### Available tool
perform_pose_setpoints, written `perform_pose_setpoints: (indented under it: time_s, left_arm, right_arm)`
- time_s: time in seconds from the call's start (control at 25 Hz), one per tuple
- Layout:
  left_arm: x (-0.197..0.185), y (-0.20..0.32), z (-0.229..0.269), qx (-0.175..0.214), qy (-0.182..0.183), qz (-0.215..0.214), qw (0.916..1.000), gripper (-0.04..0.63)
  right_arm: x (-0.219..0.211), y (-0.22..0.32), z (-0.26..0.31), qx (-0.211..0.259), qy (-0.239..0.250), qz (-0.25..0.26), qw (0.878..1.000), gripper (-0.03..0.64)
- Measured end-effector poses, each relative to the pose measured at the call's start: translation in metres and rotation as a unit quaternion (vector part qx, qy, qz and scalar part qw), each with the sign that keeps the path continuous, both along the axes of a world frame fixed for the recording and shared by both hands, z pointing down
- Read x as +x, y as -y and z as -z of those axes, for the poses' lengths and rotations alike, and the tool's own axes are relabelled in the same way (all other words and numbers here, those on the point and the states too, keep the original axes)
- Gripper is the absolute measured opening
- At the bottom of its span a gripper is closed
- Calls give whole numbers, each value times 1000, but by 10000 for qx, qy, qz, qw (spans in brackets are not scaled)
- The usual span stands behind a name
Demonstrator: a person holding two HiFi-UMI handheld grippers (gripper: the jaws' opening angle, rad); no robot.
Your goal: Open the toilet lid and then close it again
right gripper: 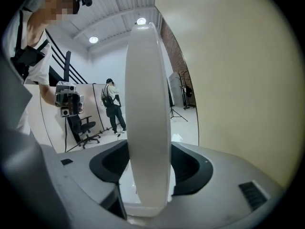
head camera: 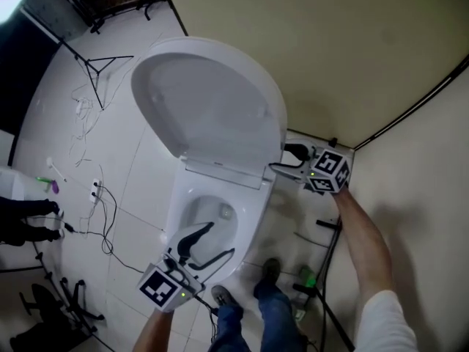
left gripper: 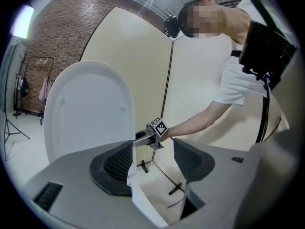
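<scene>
nearest to me, the left gripper (head camera: 223, 239) hangs over the front of the toilet bowl (head camera: 174, 213). its jaws stand about half apart and hold nothing; the bowl's white rim runs just beside one pad without being pinched. my shoes (head camera: 268, 270) are planted right at the foot of the bowl.

a little further on, the toilet lid (head camera: 209, 101) stands raised, close to upright, so i judge the opening half done and the closing half all left to do. the right gripper (head camera: 278, 158) has the lid's right edge low down near the hinge. both pads sit against the lid's two faces (a clamp, as far as i can tell, not just a straddle).

behind the lid the beige wall (head camera: 330, 50) is close, so it has little room to tip back. nothing lies in the bowl's opening to block the lid on its way down, though the left gripper over the front rim would be in its path.

out on the floor to the left are loose cables (head camera: 91, 196) and a power strip (head camera: 94, 191), then a black tripod stand (head camera: 95, 68). far across the room are an office chair (right gripper: 86, 130) and a person standing (right gripper: 112, 104).
</scene>
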State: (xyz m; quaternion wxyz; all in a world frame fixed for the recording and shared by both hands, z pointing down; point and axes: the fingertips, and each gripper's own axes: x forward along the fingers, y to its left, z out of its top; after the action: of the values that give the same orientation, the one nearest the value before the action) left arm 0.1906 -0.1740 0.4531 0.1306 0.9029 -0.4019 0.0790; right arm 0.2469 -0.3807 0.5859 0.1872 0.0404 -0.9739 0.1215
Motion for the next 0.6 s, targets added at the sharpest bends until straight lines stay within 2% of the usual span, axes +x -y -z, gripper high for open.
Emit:
perform_pose_setpoints:
  time_s: [0.2,0.4,0.48,0.6]
  left_arm:
    - [-23,-20,3,-4,34,315,9995,267]
    - [-56,-62,13,17,129,637,9979,267]
    - [-68,-80,14,59,142,789,9968,267]
    - [-81,-112,9,72,120,1031,9946,267]
  right_arm:
    - [0,-6,-3,256,-234,-123,9993,267]
    - [-2,-44,2,942,-633,-62,9935,267]
    - [-2,-66,-2,1363,-902,33,9865,267]
    - [3,-99,-20,2119,-1396,112,9672,268]
